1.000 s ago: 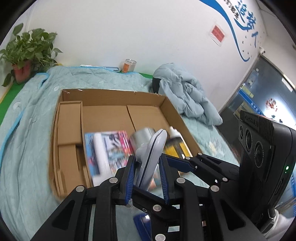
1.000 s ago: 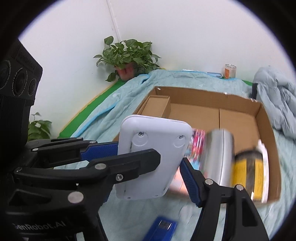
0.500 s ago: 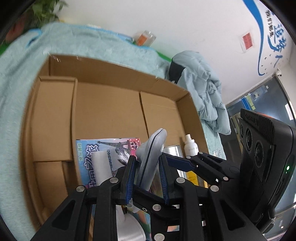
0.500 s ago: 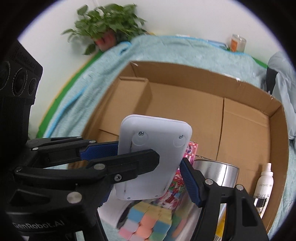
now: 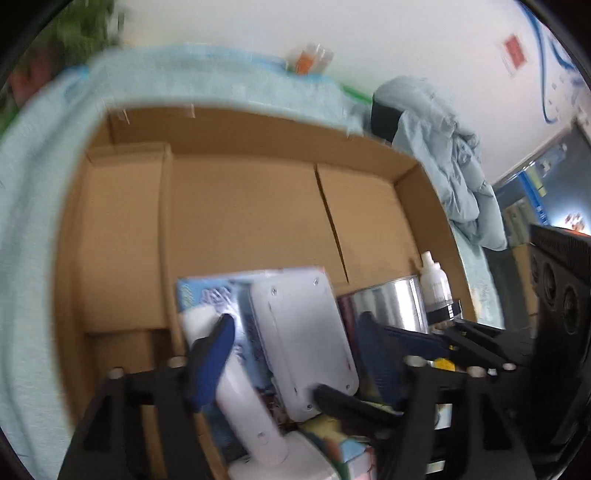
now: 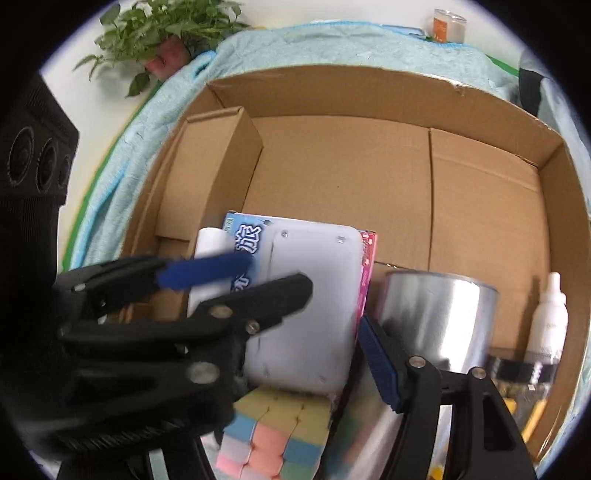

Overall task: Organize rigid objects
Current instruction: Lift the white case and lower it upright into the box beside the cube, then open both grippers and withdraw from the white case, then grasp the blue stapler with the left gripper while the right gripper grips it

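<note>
The white flat device is seen inside the cardboard box, at about 6 o'clock in both views. It is laid over a blue picture book, with a white tube at its 9 o'clock and a shiny metal can at its 3 o'clock. A coloured cube is seen just below it, at 6 o'clock. A small white bottle is stood farther out at 3 o'clock, by the box wall.

The left gripper is being opened. Its blue pads are set well apart, and the device is seen between them, with a gap on each side, so it is let go by this gripper.

The right gripper is closed around the same device. Its blue pad at 9 o'clock is laid along the device's top edge, and the pad at 3 o'clock is pressed by its lower right side. A black finger is crossed over the device's face.

The box is set on a light blue blanket. A green plant is seen at 11 o'clock.
</note>
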